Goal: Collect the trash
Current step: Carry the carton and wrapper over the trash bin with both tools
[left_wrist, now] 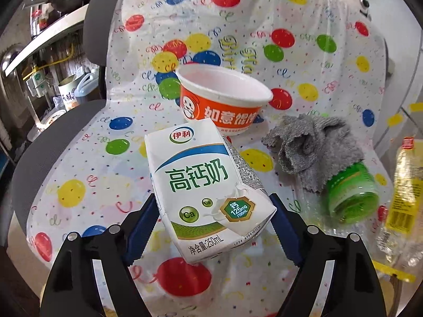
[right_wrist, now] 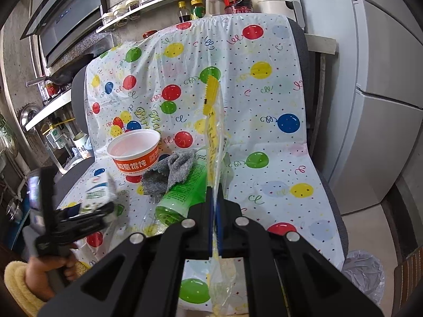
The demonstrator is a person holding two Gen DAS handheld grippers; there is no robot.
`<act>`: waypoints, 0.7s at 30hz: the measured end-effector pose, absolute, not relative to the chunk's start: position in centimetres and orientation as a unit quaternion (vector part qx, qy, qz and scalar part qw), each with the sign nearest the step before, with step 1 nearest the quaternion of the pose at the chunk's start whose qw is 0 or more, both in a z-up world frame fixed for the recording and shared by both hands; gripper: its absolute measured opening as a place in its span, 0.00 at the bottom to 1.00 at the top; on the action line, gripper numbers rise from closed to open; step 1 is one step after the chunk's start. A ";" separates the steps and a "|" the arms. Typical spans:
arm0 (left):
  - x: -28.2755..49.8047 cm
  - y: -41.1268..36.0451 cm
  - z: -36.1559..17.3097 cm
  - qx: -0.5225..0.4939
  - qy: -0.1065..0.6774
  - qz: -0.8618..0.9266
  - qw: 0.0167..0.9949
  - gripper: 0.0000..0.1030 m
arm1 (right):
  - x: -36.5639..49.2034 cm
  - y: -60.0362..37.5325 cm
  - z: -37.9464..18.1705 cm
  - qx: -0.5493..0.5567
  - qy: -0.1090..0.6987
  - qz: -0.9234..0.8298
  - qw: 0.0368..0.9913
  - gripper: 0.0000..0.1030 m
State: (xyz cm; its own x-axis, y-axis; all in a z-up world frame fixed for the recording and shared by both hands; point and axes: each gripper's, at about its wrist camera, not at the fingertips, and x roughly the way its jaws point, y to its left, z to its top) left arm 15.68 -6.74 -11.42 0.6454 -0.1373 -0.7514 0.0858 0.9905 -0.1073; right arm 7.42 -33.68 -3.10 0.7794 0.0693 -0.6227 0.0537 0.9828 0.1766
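Observation:
My left gripper (left_wrist: 214,208) is shut on a white and green milk carton (left_wrist: 203,187), held above a chair seat covered with a balloon-print sheet (left_wrist: 87,169). My right gripper (right_wrist: 214,198) is shut on a clear and yellow plastic wrapper (right_wrist: 212,121) that stands up between its fingers; the wrapper also shows in the left wrist view (left_wrist: 404,192). On the seat lie an orange and white paper bowl (left_wrist: 224,97), a grey cloth (left_wrist: 314,145) and a green plastic bottle (left_wrist: 351,195) partly under the cloth. The left gripper with the carton shows in the right wrist view (right_wrist: 90,211).
A bin lined with a clear bag (right_wrist: 364,277) stands on the floor at the right of the chair. A grey fridge (right_wrist: 383,79) is behind it. A kitchen counter with a wok (right_wrist: 60,78) and shelves of bottles (right_wrist: 201,8) lie behind the chair.

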 end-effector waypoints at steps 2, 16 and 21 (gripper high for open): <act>14.6 -6.1 -10.0 -0.045 0.408 -0.082 0.908 0.79 | 7.4 -34.3 -2.9 0.099 0.332 0.005 0.938 0.02; 6.7 -20.0 -6.0 -0.026 0.367 -0.295 0.882 0.79 | 0.0 -43.0 -0.9 0.089 0.308 -0.089 0.943 0.02; 4.3 -27.6 -7.8 -0.005 0.364 -0.340 0.867 0.80 | -4.1 -47.5 -2.3 0.087 0.315 -0.146 0.934 0.02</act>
